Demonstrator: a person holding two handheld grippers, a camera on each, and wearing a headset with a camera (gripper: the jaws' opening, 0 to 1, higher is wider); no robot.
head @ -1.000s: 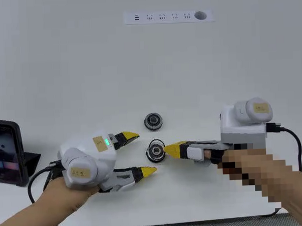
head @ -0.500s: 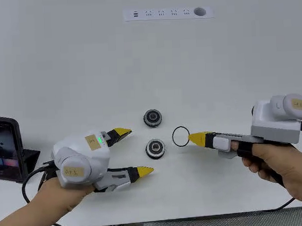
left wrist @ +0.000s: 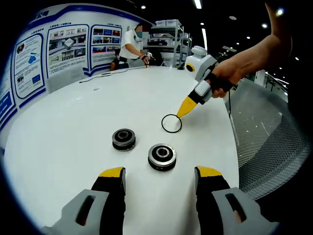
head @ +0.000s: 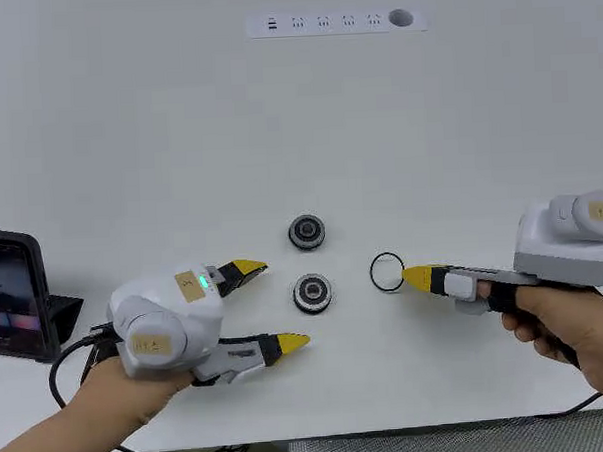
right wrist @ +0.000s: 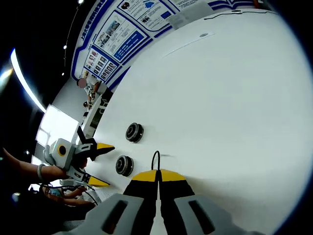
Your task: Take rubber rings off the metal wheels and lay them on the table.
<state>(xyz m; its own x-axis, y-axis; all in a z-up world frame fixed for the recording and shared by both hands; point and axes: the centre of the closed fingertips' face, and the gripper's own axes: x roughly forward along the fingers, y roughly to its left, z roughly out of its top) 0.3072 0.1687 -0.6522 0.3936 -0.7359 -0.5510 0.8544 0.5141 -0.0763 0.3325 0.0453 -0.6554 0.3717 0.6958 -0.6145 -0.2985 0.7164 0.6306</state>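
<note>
Two metal wheels lie mid-table. The far wheel has a dark rubber rim. The near wheel shows a bare silver rim. My right gripper is shut on the edge of a thin black rubber ring, to the right of the near wheel and low over the table. My left gripper stands open just left of the near wheel, with nothing between its jaws.
A white power strip lies at the far edge of the white table. A dark tablet stands at the left, with a cable near my left hand. The table's front edge runs just behind both hands.
My right gripper has drawn the rubber ring off the near wheel and carried it to the right. The left gripper has stayed open and barely shifted.
</note>
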